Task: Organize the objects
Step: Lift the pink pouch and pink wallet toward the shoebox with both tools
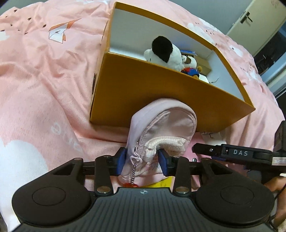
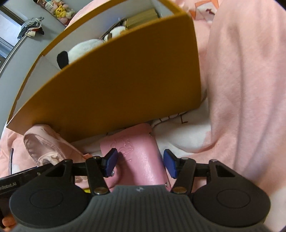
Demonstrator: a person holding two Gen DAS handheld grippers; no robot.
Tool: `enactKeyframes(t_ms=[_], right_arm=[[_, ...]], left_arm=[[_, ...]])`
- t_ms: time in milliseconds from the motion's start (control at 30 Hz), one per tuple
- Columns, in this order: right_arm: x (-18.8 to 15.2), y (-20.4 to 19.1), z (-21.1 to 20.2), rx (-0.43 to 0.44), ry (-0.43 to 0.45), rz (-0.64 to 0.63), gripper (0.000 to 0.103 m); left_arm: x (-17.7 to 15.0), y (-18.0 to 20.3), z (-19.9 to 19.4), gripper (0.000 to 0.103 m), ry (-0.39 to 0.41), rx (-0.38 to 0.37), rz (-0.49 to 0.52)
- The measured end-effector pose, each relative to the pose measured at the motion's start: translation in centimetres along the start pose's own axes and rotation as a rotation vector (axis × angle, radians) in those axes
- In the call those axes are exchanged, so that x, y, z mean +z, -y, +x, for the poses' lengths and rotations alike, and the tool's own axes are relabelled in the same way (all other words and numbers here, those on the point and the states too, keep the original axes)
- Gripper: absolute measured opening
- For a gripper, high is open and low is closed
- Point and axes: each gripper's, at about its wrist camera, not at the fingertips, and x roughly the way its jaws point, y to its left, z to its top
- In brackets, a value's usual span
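An orange box (image 1: 143, 92) with white inner walls stands on the pink bedspread; it also shows in the right wrist view (image 2: 125, 85). Inside are a black-and-white plush (image 1: 166, 51), a small bear (image 1: 191, 66) and small boxes. My left gripper (image 1: 143, 158) is shut on a pale pink zip pouch (image 1: 160, 128) just in front of the box's near wall. My right gripper (image 2: 140, 162) is open, its blue pads either side of a pink leather case (image 2: 141, 157) lying on the bed by the box. The pouch shows at the left of the right wrist view (image 2: 46, 148).
The pink bedspread (image 1: 44, 80) with white patches is rumpled around the box. The right gripper's finger (image 1: 232, 153) reaches in from the right of the left wrist view. A shelf of plush toys (image 2: 59, 10) is far behind. A white door (image 1: 255, 23) is at back right.
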Motion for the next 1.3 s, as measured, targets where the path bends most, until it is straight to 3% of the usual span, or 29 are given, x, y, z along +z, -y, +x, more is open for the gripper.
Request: enactKeyframes(t_ms=[67, 233, 433, 600, 867, 1133, 1300], right_arm=[[0.0, 0.2, 0.1, 0.009, -0.005, -0.001, 0.056], [-0.7, 0.0, -0.7, 0.027, -0.011, -0.040, 0.035], [-1.6, 0.2, -3.4, 0.119, 0.010, -0.023, 0.019], [-2.1, -0.6, -4.3, 0.147, 0.011, -0.067, 0.020], [-2.9, -3.0, -6.0, 0.086, 0.053, -0.118, 0.017], [-2.8, -4.0, -11.4, 0.061, 0.177, -0.146, 0.017], [-1.4, -4.8, -15.0, 0.089, 0.263, -0.149, 0.017]], left_arm=[[-0.4, 0.2, -0.2, 0.044, 0.016, 0.011, 0.003], [-0.6, 1.1, -0.5, 0.032, 0.032, 0.035, 0.041], [-0.7, 0.9, -0.7, 0.029, 0.031, 0.018, 0.033], [-0.8, 0.9, -0.8, 0.028, 0.033, 0.014, 0.033], [-1.2, 1.5, -2.9, 0.025, 0.084, -0.007, 0.076], [-0.7, 2.8, -6.3, 0.024, 0.128, -0.101, 0.108], [0.1, 4.2, -8.4, 0.024, 0.167, -0.131, 0.147]])
